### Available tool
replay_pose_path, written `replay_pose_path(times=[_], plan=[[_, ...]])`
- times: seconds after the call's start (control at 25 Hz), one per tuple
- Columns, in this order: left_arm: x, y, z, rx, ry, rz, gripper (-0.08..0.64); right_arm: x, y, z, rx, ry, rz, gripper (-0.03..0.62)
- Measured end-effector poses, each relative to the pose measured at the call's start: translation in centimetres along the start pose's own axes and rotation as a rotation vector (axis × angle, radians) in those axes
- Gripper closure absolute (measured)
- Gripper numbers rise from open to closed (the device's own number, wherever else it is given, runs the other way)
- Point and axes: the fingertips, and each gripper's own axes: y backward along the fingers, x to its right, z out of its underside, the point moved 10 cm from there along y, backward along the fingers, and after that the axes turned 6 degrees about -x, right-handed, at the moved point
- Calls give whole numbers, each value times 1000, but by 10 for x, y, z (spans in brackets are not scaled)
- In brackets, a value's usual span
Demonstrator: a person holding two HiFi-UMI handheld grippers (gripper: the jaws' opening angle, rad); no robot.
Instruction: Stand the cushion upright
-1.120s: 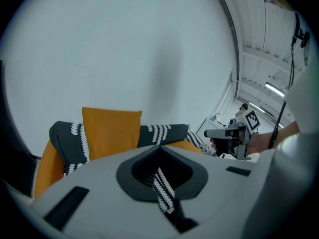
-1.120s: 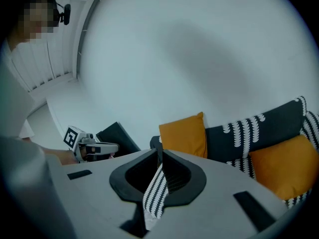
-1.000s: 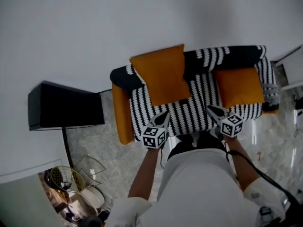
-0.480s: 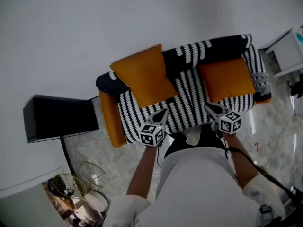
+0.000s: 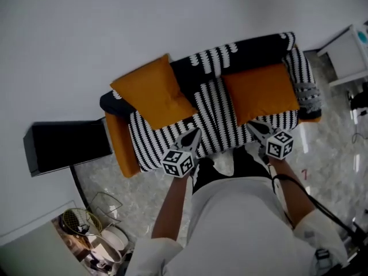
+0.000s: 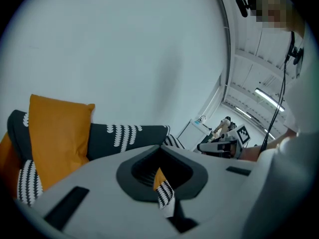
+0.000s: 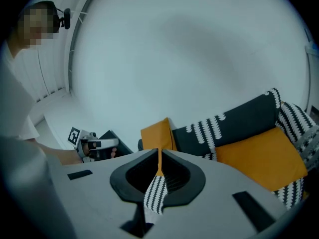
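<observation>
Nearest me, the left gripper (image 5: pixel 194 135) and right gripper (image 5: pixel 256 128) are both shut and empty, poised at the front edge of the sofa (image 5: pixel 218 119). At one o'clock the cushion (image 5: pixel 259 92) lies flat on it; a second cushion (image 5: pixel 150 91) at eleven o'clock already leans upright. Best to open the right gripper, pinch the flat one's near edge and tip it against the backrest (image 5: pixel 253 48).

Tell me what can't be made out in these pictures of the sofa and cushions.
- Head view: part of the sofa's front edge, hidden by the person's body.
- Left gripper view: right cushion, almost wholly behind the left gripper.
- Right gripper view: left cushion's lower part, behind the right gripper.
- Head view: floor clutter at bottom left, too small and dark.
</observation>
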Motion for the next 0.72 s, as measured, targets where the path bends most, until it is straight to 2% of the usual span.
replay_pose_path(times=[0.12, 0.32, 0.52, 0.72], plan=[[13, -27, 1, -28, -5, 12, 560, 28, 14, 4, 7, -34, -1, 546], [28, -78, -4, -52, -9, 44, 560, 82, 31, 18, 27, -143, 23, 545], [35, -125, -12, -100, -53, 25, 560, 124, 47, 35, 16, -209, 51, 543], [37, -181, -23, -163, -139, 24, 558, 168, 58, 50, 22, -270, 98, 543]])
